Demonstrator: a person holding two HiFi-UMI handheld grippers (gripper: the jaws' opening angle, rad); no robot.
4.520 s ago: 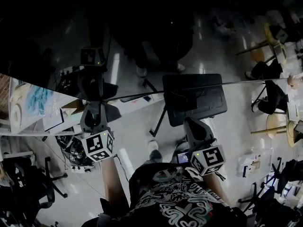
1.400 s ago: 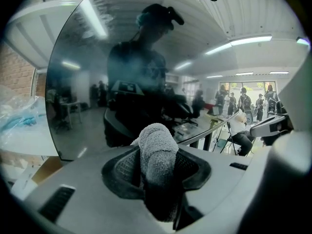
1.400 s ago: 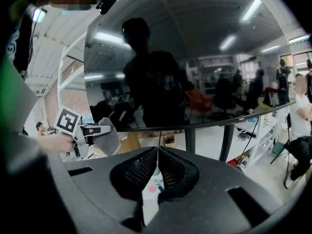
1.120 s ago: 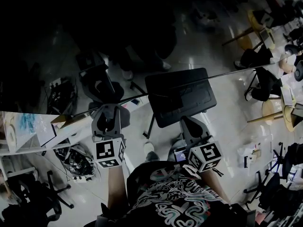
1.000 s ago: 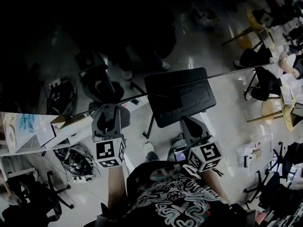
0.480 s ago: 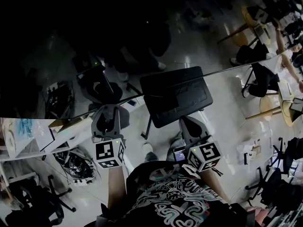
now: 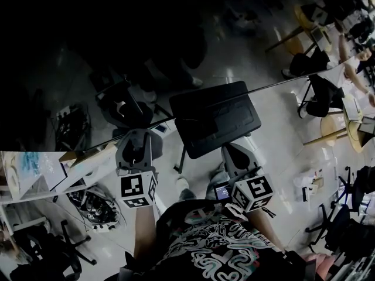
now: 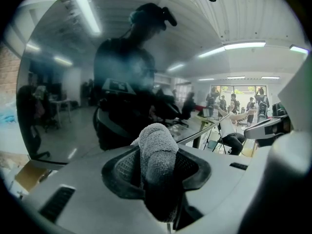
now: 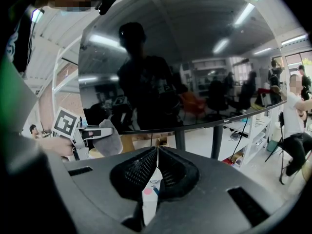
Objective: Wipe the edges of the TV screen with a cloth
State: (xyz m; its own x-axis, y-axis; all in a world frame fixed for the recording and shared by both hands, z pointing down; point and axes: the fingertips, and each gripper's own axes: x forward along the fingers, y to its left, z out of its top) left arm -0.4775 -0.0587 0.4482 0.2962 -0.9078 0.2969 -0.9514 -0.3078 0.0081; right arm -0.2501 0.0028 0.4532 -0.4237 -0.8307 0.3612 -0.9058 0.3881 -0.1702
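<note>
Left gripper view, not head view: grey cloth in left claw

Head view is dim, underexposed; fisheye gripper views show light streaks reflected on the TV screen.

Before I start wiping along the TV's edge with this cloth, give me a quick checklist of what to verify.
1. Grip on the cloth by the left gripper: ok, jaws shut on it.
2. Enough cloth sticking out past the jaws: ok.
3. Is the right gripper free: ok, shut on nothing.
4. Bottom edge of the TV screen in sight: ok, in the right gripper view.
5. Is the cloth touching that edge: cannot tell.
</note>
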